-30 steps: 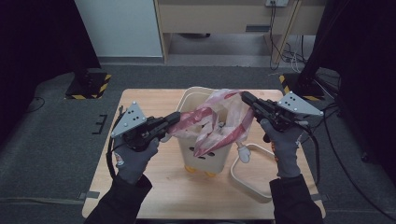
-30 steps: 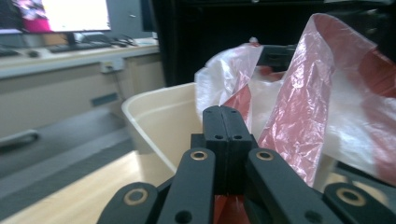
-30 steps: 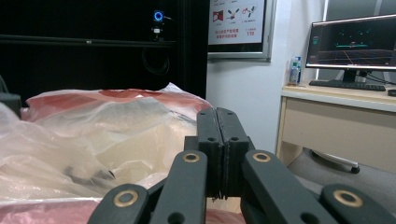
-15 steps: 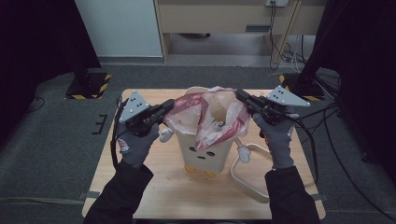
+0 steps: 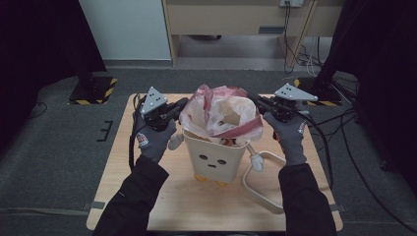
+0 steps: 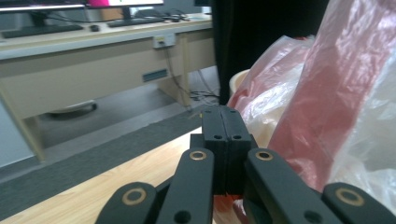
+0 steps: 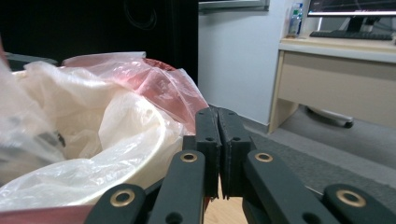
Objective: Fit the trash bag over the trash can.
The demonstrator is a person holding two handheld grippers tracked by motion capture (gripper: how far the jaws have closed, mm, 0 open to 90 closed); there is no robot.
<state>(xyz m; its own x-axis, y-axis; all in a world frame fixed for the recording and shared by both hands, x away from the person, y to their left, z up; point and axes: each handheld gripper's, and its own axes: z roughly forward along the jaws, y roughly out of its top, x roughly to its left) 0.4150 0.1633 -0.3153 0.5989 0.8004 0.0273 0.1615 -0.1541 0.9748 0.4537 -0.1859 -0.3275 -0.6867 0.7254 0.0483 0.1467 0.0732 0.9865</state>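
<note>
L gripper (image 5: 183, 102) fingers closed flat, pinching the red-white bag (image 5: 221, 115) edge. Bag lines the cream face bin (image 5: 214, 158), mid wooden surface (image 5: 123, 162); grey carpet round it, desk behind. R gripper (image 5: 252, 96) same, far rim.

Left gripper (image 5: 183, 103) jaws pressed together, pointing inward; right gripper (image 5: 252, 97) likewise clamped, mirroring it; both forearms stretched forward.

Bin (image 5: 214, 157) interior hidden by red-and-clear bag (image 5: 221, 115). Bag film at left gripper (image 5: 181, 104) and right gripper (image 5: 253, 97) jaw tips: pinch itself unclear. Bag cut off by right edge in left gripper view.
</note>
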